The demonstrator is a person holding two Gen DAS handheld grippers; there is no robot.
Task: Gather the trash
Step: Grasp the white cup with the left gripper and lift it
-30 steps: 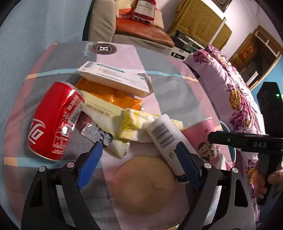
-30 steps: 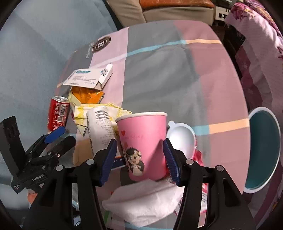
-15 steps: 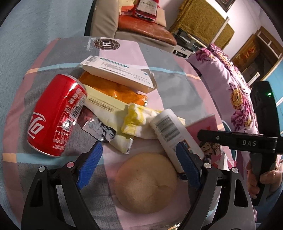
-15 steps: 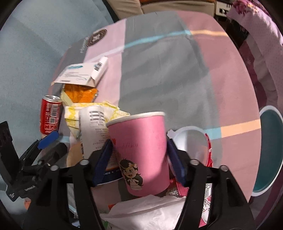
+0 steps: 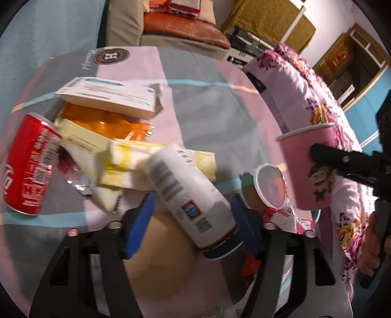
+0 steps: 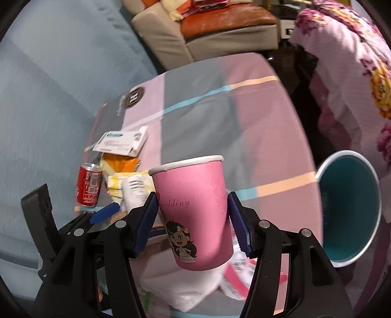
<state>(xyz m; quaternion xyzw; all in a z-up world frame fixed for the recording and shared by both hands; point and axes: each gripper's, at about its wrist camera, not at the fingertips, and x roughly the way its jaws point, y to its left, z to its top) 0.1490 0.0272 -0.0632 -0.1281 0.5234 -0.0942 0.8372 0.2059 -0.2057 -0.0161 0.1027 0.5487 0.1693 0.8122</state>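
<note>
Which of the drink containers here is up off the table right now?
The pink paper cup, clamped upright in the right hand-held gripper. The red can and white bottle lie on their sides.

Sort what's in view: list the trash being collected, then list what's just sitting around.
Trash to collect:
pink paper cup
white bottle
red can
white carton
orange wrapper
white tissue
teal bin, where it likely goes

Lying about:
sofa cushion
floral blanket

Both claw cameras look steeply down, close, sharing the pink cup point(image 6: 195, 210).
</note>
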